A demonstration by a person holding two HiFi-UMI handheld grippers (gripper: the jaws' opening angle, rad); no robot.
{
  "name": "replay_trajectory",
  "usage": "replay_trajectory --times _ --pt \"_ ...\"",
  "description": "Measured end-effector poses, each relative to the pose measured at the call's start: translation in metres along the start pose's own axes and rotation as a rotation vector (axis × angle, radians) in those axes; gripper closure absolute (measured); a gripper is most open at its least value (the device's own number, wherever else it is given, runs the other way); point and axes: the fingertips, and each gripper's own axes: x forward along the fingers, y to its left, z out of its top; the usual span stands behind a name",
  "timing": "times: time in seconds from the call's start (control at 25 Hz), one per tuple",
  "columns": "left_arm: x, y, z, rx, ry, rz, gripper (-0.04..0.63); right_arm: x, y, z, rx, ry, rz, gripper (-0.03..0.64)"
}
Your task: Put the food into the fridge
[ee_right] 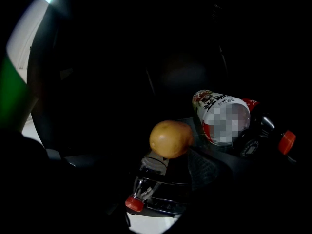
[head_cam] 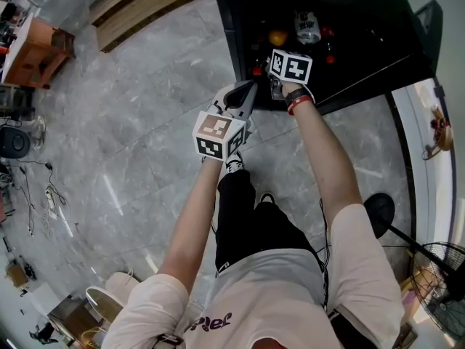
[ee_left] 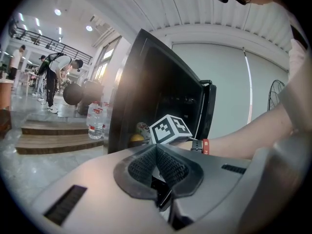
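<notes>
Now inside fridge (head_cam: 378,57): potato (ee_right: 170,139), cup (ee_right: 222,116), red-capped bottle (ee_right: 145,182).

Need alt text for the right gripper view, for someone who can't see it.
A round yellow fruit sits mid-frame inside a dark fridge, above a clear bottle whose red cap points toward the camera. To its right are a printed can and a dark bottle with an orange cap. Little else shows in the dark.

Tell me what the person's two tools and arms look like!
The left tool has a pale grey plastic body, dark ribbed pads and a white cube with black square markers. The right tool carries a matching cube. A red-and-black wristband circles the right wrist. The sleeves are short and white.
</notes>
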Motion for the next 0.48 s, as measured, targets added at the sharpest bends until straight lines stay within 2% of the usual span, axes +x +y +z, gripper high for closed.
replay_trajectory --times 0.48 --pt "-0.006 -0.009 0.018 -0.013 0.011 0.024 0.577 -0.027 -0.001 0.005 -0.029 0.023 -0.017 0.261"
